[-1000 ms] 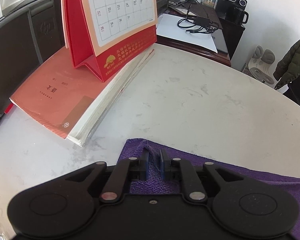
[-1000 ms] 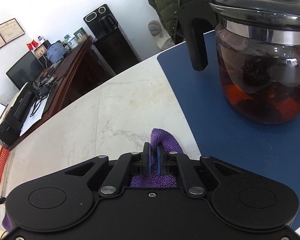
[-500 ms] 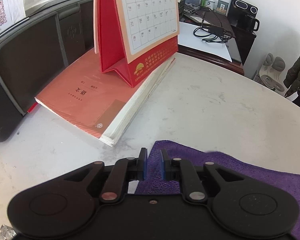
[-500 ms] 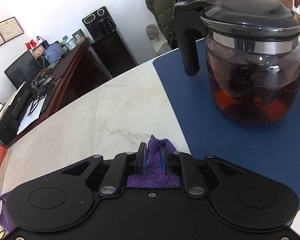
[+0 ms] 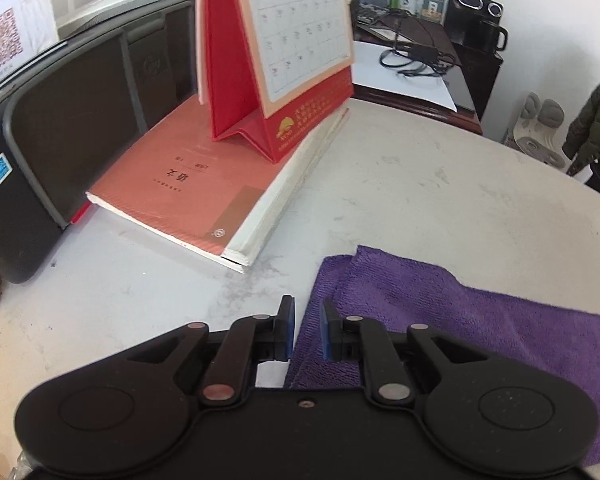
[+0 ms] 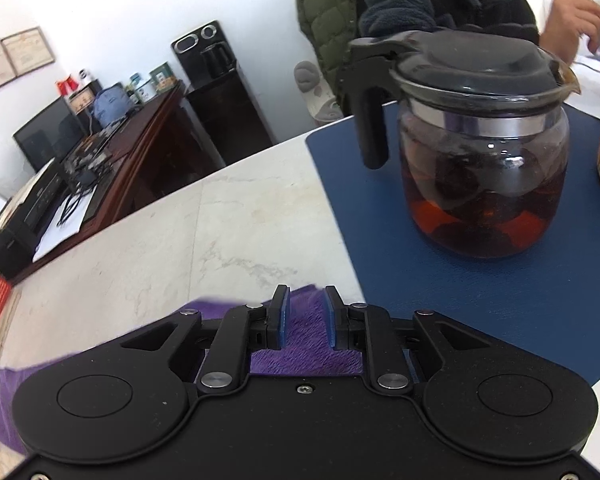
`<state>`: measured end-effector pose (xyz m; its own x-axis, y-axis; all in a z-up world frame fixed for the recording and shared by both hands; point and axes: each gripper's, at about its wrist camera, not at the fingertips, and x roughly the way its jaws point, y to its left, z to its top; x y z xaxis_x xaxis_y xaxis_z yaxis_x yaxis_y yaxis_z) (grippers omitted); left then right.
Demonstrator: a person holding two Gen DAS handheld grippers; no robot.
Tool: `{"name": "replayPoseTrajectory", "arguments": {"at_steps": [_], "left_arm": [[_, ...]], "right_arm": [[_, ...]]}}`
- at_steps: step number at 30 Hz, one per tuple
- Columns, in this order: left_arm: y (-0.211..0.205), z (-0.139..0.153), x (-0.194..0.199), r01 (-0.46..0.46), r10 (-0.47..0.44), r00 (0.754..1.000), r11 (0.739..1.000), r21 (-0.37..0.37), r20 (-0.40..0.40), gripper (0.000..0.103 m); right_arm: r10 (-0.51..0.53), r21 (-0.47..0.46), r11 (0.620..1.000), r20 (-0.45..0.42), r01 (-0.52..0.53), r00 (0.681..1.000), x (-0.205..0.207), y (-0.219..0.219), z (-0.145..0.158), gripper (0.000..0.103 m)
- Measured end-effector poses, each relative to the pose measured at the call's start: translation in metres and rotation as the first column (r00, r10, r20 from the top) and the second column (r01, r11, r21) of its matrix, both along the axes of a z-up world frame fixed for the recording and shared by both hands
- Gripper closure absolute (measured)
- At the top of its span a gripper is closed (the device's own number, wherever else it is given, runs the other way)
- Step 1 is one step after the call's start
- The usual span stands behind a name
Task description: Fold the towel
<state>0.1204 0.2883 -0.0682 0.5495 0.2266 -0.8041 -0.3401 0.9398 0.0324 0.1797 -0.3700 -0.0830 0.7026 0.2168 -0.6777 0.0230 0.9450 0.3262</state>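
Towel [image 5: 440,312] lies flat on the table [image 5: 440,200] under and just ahead of both claws, layered at its far corner, so one fold looks done. Your left gripper [image 5: 307,328] and right gripper [image 6: 303,316] are released, holding nothing; another fold may remain.

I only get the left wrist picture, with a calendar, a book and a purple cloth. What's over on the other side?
Observer: A glass teapot of dark tea stands on a blue mat.
Visitor: Is the other tool holding the cloth?
Observer: No. The right tool is open, its jaws apart over the purple towel, which lies flat between them.
Visitor: Does the cloth touch the mat?
Observer: I cannot tell; the tool hides that edge.
Visitor: Anyone nearby?
Observer: Yes, a person in a dark fleece sits behind the teapot.
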Motion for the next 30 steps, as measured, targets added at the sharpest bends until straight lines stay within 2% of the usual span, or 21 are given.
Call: {"name": "replayPoseTrajectory", "arguments": {"at_steps": [3, 6, 10, 14, 20, 30], "left_arm": [[-0.014, -0.006, -0.002, 0.081, -0.08, 0.996, 0.996, 0.025, -0.026, 0.091], [-0.026, -0.012, -0.006, 0.137, -0.135, 0.99, 0.99, 0.046, -0.049, 0.091], [-0.035, -0.02, -0.013, 0.17, -0.165, 0.983, 0.984, 0.054, -0.084, 0.091], [-0.036, -0.024, -0.02, 0.173, -0.167, 0.983, 0.983, 0.066, -0.082, 0.089], [-0.04, -0.023, -0.029, 0.179, -0.169, 0.98, 0.979, 0.099, -0.105, 0.088], [-0.044, -0.02, -0.072, 0.174, -0.159, 0.975, 0.981, 0.086, -0.152, 0.087]], "right_arm": [[0.104, -0.084, 0.991, -0.024, -0.105, 0.994, -0.007, 0.022, -0.003, 0.086], [0.192, -0.164, 0.966, -0.056, -0.198, 0.98, -0.014, 0.042, -0.006, 0.086], [0.247, -0.243, 0.933, -0.097, -0.264, 0.964, -0.022, 0.058, -0.011, 0.086], [0.298, -0.318, 0.889, -0.143, -0.329, 0.944, -0.029, 0.074, -0.015, 0.079], [0.322, -0.324, 0.875, -0.163, -0.359, 0.933, -0.032, 0.074, -0.013, 0.077], [0.34, -0.31, 0.859, -0.25, -0.407, 0.907, -0.066, 0.07, -0.006, 0.077]]}}
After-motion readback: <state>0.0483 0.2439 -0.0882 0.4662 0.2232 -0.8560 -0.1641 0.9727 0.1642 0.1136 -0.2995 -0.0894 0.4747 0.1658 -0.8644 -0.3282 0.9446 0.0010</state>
